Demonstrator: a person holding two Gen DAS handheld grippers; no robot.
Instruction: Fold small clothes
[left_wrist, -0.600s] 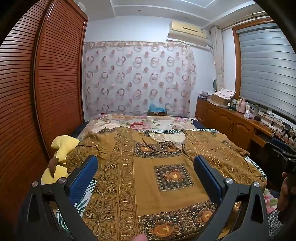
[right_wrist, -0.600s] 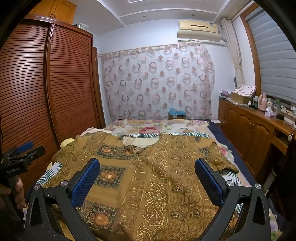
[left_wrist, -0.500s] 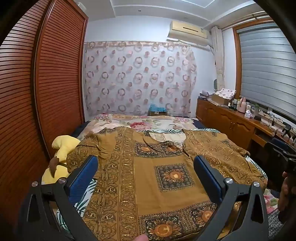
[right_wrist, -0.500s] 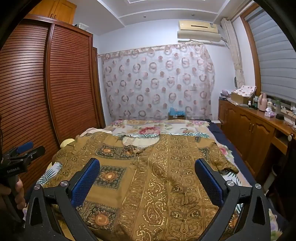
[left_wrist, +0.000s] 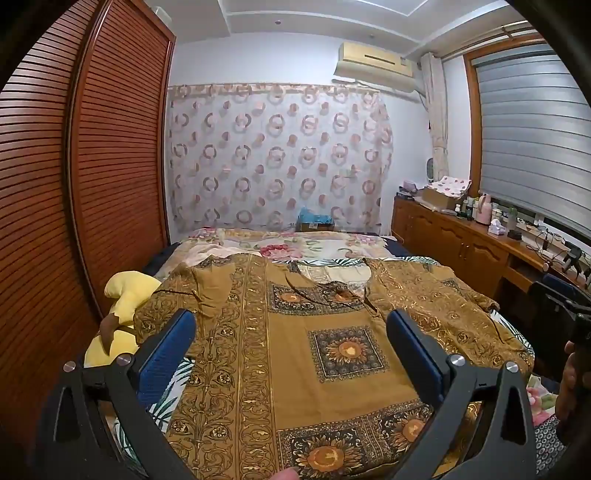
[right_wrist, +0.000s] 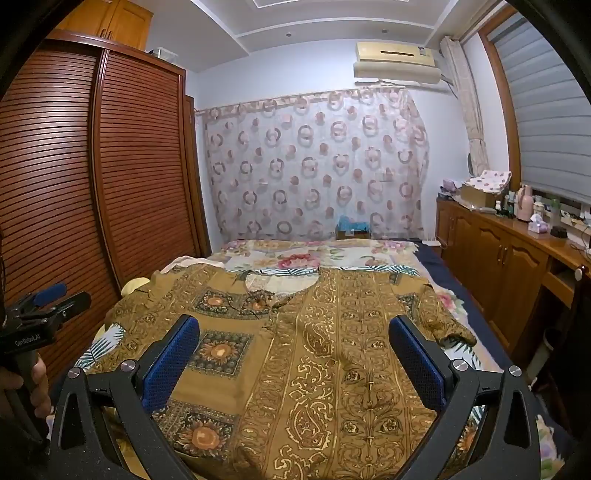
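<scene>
A brown and gold patterned shirt (left_wrist: 295, 343) (right_wrist: 325, 350) lies spread flat on the bed, collar toward the far end, sleeves out to both sides. My left gripper (left_wrist: 290, 332) hovers open above the shirt's lower left half, nothing between its blue pads (left_wrist: 166, 350). Over the shirt's lower right half my right gripper (right_wrist: 293, 334) hangs open as well, its blue pads (right_wrist: 173, 362) bare. In the right wrist view the left gripper (right_wrist: 51, 295) appears at the left edge, held by a hand (right_wrist: 37, 376).
The bed (left_wrist: 317, 249) carries a floral sheet. A yellow plush toy (left_wrist: 125, 295) lies at its left side against the slatted wardrobe (left_wrist: 110, 177). A wooden cabinet (right_wrist: 498, 254) with bottles and boxes runs along the right wall. A patterned curtain (right_wrist: 314, 166) hangs behind.
</scene>
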